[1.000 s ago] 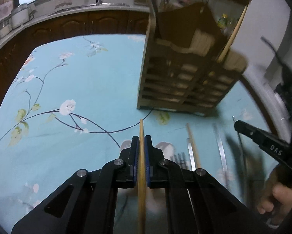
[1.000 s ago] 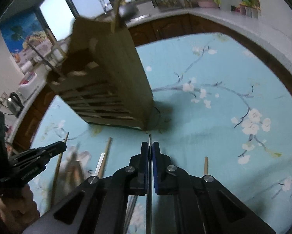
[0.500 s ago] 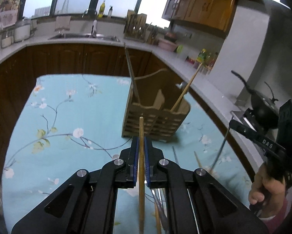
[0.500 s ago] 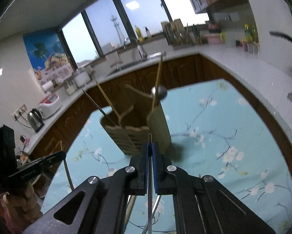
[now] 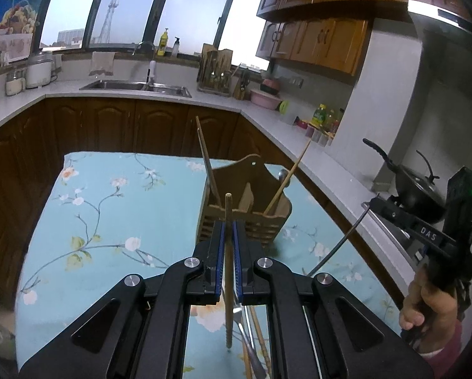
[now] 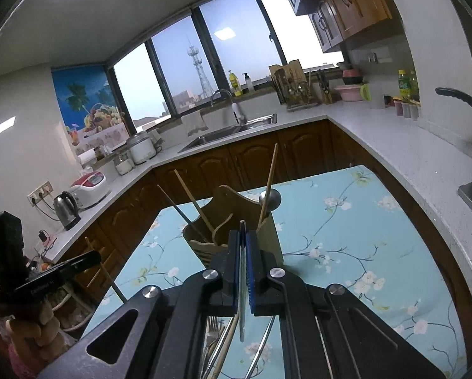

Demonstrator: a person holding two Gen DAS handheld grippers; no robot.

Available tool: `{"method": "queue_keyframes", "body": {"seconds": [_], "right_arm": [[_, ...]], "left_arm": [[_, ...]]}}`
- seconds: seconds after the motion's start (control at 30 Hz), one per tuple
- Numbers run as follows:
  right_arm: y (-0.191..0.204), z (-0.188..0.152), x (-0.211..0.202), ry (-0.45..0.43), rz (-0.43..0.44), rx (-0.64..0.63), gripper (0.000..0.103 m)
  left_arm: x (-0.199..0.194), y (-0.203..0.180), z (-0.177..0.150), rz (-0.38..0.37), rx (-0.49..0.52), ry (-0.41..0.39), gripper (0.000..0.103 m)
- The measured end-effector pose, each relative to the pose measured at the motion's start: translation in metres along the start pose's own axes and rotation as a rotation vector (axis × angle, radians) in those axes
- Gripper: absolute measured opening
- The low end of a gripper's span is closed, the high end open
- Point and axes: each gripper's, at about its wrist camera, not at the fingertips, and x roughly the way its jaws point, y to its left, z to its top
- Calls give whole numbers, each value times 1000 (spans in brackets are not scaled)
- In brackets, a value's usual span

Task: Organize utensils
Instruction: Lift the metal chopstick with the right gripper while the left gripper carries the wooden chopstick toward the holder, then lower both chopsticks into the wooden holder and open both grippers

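A person stands at a table (image 5: 116, 208) covered with a light blue cloth printed with blossom branches, holding a black two-fingered tool in each hand.

The left tool (image 5: 228, 230) is closed tight on a wooden chopstick (image 5: 228, 208), which runs straight between its blue pads (image 5: 218, 252); the tip pokes out a little past the fingertips. The right tool (image 6: 243, 240) is likewise clamped on a thin metal utensil (image 6: 242, 300), seen edge-on, so its kind cannot be told. From the left camera, that utensil shows as a thin dark rod (image 5: 340, 243) slanting down from the right tool.

Both tools are held above the table and point toward a wooden holder (image 5: 245, 208) standing upright on the cloth. The holder has slatted sides and a divider inside. Several chopsticks (image 6: 190, 199) lean out of its left compartment, and another chopstick (image 6: 269, 183) with a metal spoon (image 6: 270, 199) stands at its right side.

Below the tools, more utensils (image 6: 217, 338) lie loose on the cloth near the person, among them a fork and chopsticks.

Behind the table runs a kitchen counter with a sink (image 5: 135, 86).
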Motion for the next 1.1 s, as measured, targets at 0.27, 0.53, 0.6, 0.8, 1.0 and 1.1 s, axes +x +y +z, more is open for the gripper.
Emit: {"method": "queue_keyframes", "body": {"seconds": [0.27, 0.53, 0.6, 0.8, 1.0, 1.1], "right_arm": [[-2, 2, -1, -7, -1, 6, 4], [-3, 17, -3, -32, 8, -1, 4], [-1, 24, -3, -43, 10, -11, 4], [5, 55, -5, -113, 16, -35, 4], [10, 94, 6, -192, 14, -38, 4], [8, 106, 20, -202, 6, -35, 4]], "left_arm": [[-1, 2, 6, -2, -10, -29, 4], [-3, 1, 23, -8, -20, -74, 4], [-3, -2, 33, -13, -10, -96, 4], [-2, -13, 71, -15, 15, -177, 4], [16, -20, 112, 10, 19, -255, 4], [34, -16, 126, 33, 0, -285, 4]]}}
